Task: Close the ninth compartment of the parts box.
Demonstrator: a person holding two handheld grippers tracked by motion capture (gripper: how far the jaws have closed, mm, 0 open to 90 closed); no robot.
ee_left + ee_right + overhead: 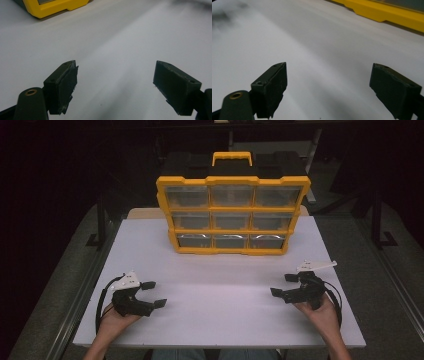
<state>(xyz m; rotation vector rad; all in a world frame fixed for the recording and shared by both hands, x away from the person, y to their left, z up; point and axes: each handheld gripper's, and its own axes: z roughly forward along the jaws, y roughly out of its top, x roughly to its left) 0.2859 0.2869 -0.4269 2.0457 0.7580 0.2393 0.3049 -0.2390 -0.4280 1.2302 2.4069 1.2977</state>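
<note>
- Left gripper (154, 294) and right gripper (283, 284) rest near the worktop's (220, 290) front corners, jaws spread and empty, poised to start.
- The yellow organizer (232, 215) stands upright at the far edge, drawers facing the person for reach.

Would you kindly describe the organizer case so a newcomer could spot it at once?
On the white table, look to the far edge, beyond both grippers. There stands the organizer case, yellow-framed with a grid of nine clear drawers and a yellow handle on top.
</note>
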